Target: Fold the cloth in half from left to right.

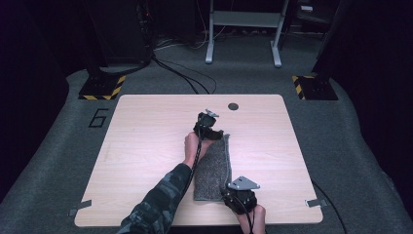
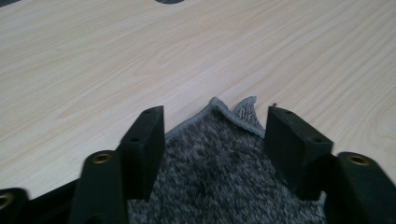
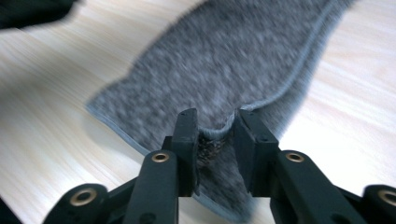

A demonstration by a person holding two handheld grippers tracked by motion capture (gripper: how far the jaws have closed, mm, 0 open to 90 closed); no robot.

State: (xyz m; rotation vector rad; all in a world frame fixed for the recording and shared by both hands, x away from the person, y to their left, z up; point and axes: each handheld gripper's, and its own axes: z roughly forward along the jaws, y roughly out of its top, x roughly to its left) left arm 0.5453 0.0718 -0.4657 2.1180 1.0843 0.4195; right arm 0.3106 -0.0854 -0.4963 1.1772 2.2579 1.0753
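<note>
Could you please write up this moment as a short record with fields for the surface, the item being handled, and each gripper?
surface: light wooden table with a dark round hole near its far edge
item: grey towel, folded into a long strip running from the near edge toward the far side
left gripper: jaws open, standing either side of the towel's far corner
right gripper: jaws pinching the towel's near edge, which bunches up between them
person: camouflage sleeve on the left arm

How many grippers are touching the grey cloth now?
2. The left gripper is at the far corner of the cloth, jaws open around it. The right gripper pinches the near edge.
</note>
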